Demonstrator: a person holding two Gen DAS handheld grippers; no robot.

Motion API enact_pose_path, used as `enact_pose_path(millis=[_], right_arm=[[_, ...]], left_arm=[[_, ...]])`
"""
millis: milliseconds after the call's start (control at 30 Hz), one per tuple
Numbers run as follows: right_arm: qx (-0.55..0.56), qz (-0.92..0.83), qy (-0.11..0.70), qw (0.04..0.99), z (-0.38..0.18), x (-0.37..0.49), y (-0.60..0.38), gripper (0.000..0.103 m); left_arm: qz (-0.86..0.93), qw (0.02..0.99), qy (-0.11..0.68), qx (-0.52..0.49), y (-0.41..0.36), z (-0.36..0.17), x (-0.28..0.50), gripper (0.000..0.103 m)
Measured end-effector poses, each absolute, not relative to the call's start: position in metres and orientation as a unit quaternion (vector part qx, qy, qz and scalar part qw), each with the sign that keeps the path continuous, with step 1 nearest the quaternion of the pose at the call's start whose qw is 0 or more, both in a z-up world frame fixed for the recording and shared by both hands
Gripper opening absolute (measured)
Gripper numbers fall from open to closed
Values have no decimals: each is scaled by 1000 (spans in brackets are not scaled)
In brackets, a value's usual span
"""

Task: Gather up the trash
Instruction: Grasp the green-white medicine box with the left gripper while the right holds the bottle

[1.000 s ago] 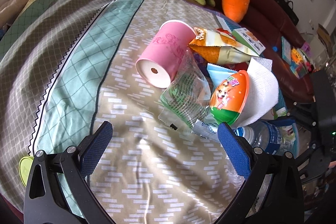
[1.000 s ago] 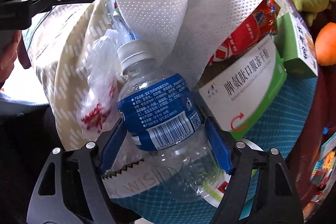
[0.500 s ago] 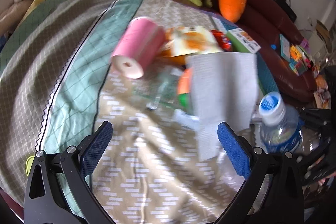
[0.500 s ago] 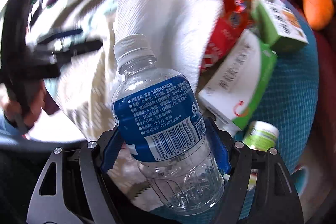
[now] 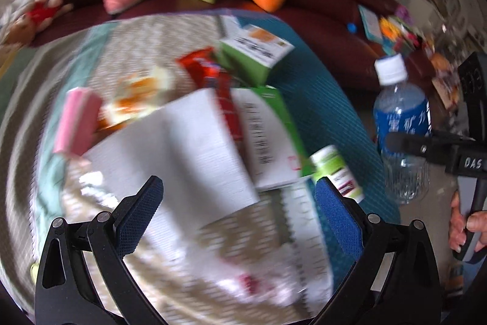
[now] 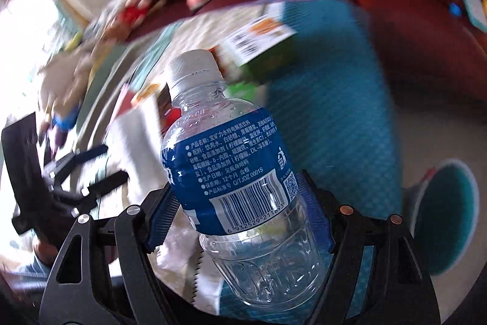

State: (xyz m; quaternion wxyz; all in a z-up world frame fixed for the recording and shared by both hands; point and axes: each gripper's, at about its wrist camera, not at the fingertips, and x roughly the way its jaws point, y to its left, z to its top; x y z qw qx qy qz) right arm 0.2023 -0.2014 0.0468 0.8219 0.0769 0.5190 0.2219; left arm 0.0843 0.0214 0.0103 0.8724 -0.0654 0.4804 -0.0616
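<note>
Right tool (image 6: 240, 209): both blue pads bear on the plastic bottle (image 6: 231, 160), pinching it across the body at the lower edge of the blue label, where label meets the ribbed clear base. Bottle upright, white cap on, tilted slightly left in the right wrist view. It looks empty: clear wall, no liquid line seen.

Handling, judged: very light, thin-walled, smooth. The wall will dent under a hard squeeze and could pop sideways out of the pads. The ribbed lower body is the stiffer zone, so the present hold just above it seems sound. The cap and neck are stiffer still, but too narrow for these pads.

Position: in the left wrist view the bottle (image 5: 401, 124) hangs clear of the cloth-covered tabletop (image 5: 331, 111), off its right edge, with floor behind it. The person's hand (image 5: 465, 224) grips the right tool's handle below.

Left tool (image 5: 239, 204): pads spread wide, nothing between them. It hovers over the near part of the tabletop.

Remaining trash, heavily blurred:
- white paper towel (image 5: 182, 142), lying just beyond the left tool's pads, soft and near weightless
- pink paper cup (image 5: 77, 122), on its side toward the left edge
- orange snack bag (image 5: 137, 93), beside the cup
- red wrapper (image 5: 213, 75) and green-and-white box (image 5: 255, 51), toward the far edge
- larger flat box (image 5: 268, 139) and small green-labelled container (image 5: 338, 172), toward the right edge, the container next to the left tool's right pad

No bin identified with certainty in either view.
</note>
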Motion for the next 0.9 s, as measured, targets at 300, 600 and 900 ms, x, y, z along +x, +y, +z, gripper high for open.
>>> enact_pose_path(millis=[300,600,900], right_arm=[[165,199,515,817,15,209,-262,71],[215,205,519,802,-17,213,-288,71],[244,209,529,786,-41,216,-301,71]], left_arm=[[-57,823,564,-26,-35,-32,160,85],[-28,790,611,-40,-40,-61,196,85],[-13,780,625,-28,-55,-89,214,83]])
